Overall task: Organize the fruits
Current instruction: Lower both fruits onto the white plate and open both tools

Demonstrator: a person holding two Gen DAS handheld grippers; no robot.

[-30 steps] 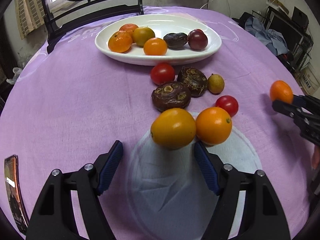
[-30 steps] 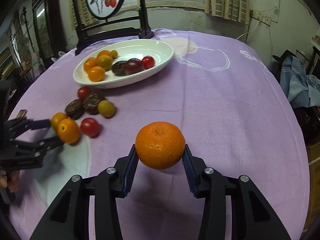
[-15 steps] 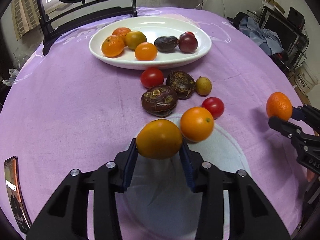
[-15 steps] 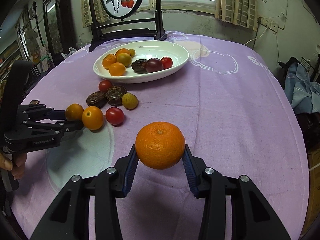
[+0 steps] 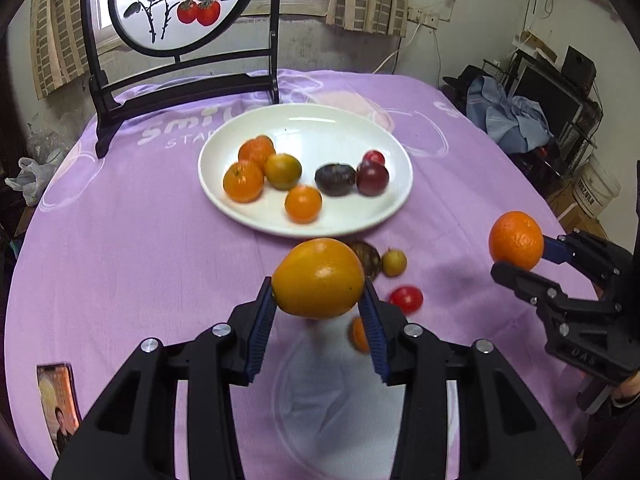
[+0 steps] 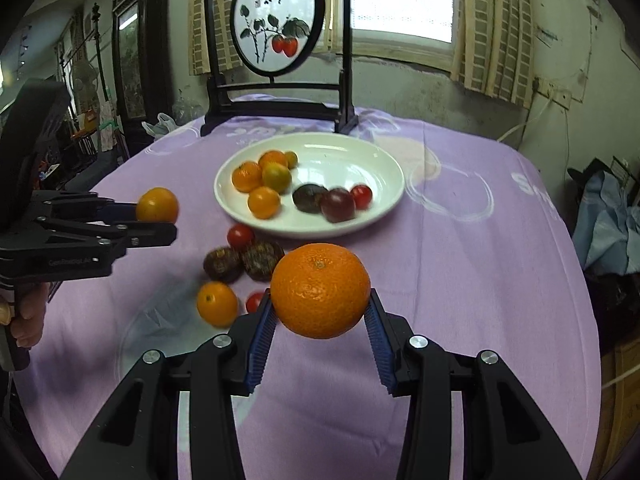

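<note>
Both tongs loaded and lifted clear of the cloth. Left gripper (image 5: pixel 319 304) clamped narrow on a yellow-orange fruit (image 5: pixel 318 278), blue pads pressing its two flanks, long axis lying roughly crosswise between the fingers. Right gripper (image 6: pixel 320 316) likewise narrowed onto a round tangerine (image 6: pixel 320 291), stem dimple facing up and forward, pads on opposite sides. Ahead of both tongs, and lower: the white plate (image 5: pixel 384 216), already carrying several orange fruits on its left half and darker ones plus a small red one on its right. Straight ahead of the left gripper in its own view, near rim just past the held fruit; ahead and slightly left of the right gripper in its view, with more purple tablecloth (image 6: pixel 460 264) between. Left tongs judged the nearer to the plate, so probably first to deliver. Loose fruit below and between tongs and plate: a red tomato (image 5: pixel 406 299), a small olive-yellow fruit (image 5: pixel 394 263), two dark brown fruits (image 6: pixel 240 262), another orange (image 6: pixel 217 304). Likely next: carry forward over that scatter, then lower toward the orange cluster. Some risk of a round fruit rolling off the shallow rim or knocking neighbours on release. From the left view, right gripper off to the right, well apart, no crossing of paths apparent.
</note>
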